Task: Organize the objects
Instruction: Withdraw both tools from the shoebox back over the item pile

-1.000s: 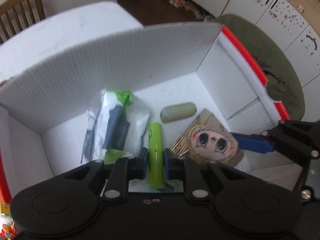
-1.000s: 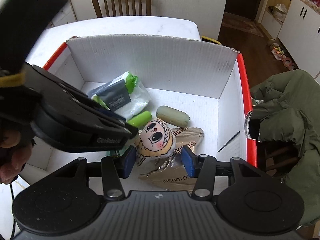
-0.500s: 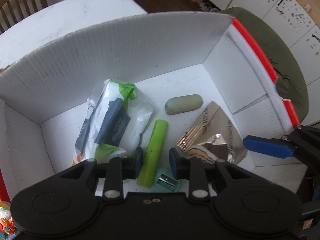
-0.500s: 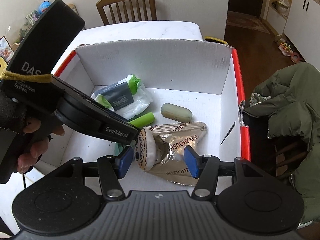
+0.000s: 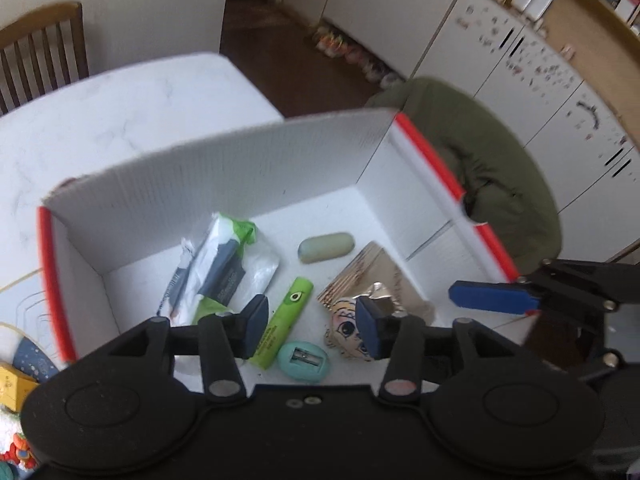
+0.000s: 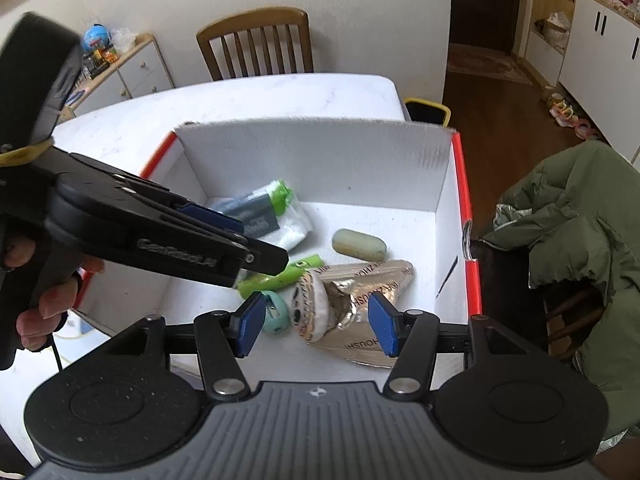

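Box (image 5: 224, 168) holds green marker (image 5: 282, 330), sharpener (image 5: 304, 362), doll (image 6: 314, 308); both grippers' jaws apart, empty.

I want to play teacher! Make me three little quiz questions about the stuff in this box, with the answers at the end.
1. True or false: the left hand-held gripper is clamped on the green marker.
2. Which thing lies nearest the teal pencil sharpener? A) the grey-green oval case B) the green marker C) the wooden chair
3. Fill in: the cartoon-face doll lies partly on a shiny ____ snack bag.

Key: 1 false, both grippers hang open above the white box, holding nothing. 2 B. 3 gold.
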Demonstrator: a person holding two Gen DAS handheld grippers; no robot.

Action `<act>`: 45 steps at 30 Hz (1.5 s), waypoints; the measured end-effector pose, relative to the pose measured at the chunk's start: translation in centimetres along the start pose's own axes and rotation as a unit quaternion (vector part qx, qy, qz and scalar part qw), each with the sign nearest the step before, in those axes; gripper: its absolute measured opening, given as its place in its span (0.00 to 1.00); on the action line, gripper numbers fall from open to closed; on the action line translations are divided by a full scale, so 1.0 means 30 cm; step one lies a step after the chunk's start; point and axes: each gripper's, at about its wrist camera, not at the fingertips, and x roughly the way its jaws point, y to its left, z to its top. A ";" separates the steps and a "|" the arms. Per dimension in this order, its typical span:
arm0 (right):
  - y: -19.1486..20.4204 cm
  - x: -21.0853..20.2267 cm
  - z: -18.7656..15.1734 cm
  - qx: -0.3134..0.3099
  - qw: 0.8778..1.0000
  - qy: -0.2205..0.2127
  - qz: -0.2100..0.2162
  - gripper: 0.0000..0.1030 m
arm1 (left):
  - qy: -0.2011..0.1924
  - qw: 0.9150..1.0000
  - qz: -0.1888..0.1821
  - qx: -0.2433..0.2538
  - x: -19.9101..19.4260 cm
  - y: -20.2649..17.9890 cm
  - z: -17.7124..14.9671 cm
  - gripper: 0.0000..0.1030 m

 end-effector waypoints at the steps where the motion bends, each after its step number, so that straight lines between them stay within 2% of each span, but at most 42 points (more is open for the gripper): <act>1: 0.008 -0.013 0.002 -0.001 1.000 -0.004 0.001 0.54 | -0.007 1.000 -0.005 -0.002 -0.024 -0.001 -0.004 0.46; 6: 0.051 -0.080 0.002 -0.002 1.000 -0.025 0.008 0.54 | -0.049 0.999 0.003 0.006 -0.137 -0.006 -0.037 0.46; 17: 0.168 -0.222 -0.021 -0.001 0.997 -0.069 0.018 0.57 | -0.108 0.994 0.024 0.021 -0.341 0.020 -0.163 0.49; 24: 0.279 -0.287 -0.045 -0.004 0.994 -0.101 0.027 0.61 | -0.144 0.989 0.035 0.019 -0.476 0.080 -0.265 0.63; 29: 0.373 -0.301 -0.052 -0.018 0.993 -0.115 0.027 0.62 | -0.154 0.987 0.036 -0.005 -0.554 0.160 -0.330 0.66; 36: 0.508 -0.299 -0.065 -0.028 0.990 -0.132 0.038 0.66 | -0.171 0.983 0.071 -0.016 -0.649 0.279 -0.418 0.77; 38: 0.545 -0.288 -0.068 -0.026 0.990 -0.129 0.046 0.67 | -0.174 0.980 0.093 -0.017 -0.671 0.309 -0.441 0.80; 45: 0.666 -0.254 -0.080 -0.015 0.990 -0.130 0.053 0.74 | -0.184 0.976 0.113 -0.023 -0.743 0.440 -0.514 0.89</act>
